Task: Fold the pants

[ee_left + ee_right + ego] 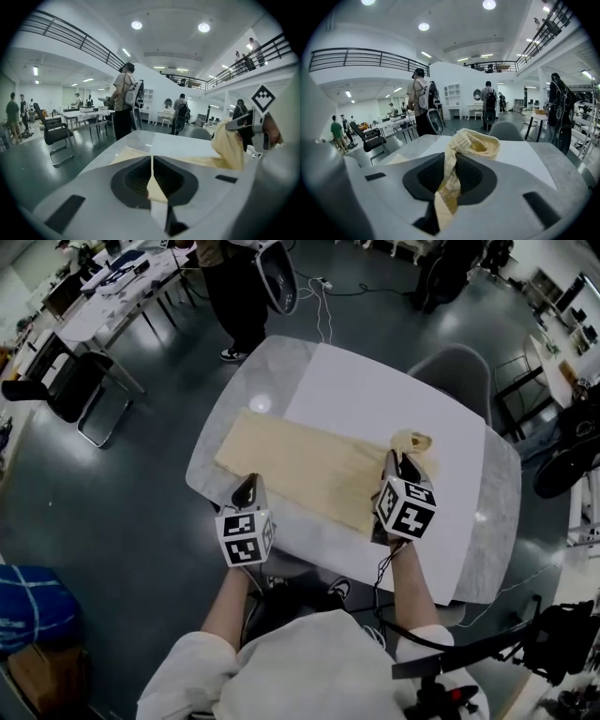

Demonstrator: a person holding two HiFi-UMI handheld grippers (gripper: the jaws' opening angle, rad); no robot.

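Pants (300, 467) made of soft, pale yellow cloth lay as a long flat strip across the desk (234, 404). They ran from near its left edge toward its right edge. The desk top was smooth and grey with round corners, and a flat white sheet (375, 395) covered its middle.

The left gripper (251, 484) was at the near edge of the desk. Its jaws were closed on a thin, flat bit of the pants' edge, which showed as a pale sliver between the dark ridged pads (136, 178).

The right gripper (398, 463) was further right. Its jaws were squeezed on a thick, bunched fold of the pants. The ribbed band (476, 143) puffed up above the jaws in a round, lumpy loop, lifted off the desk.
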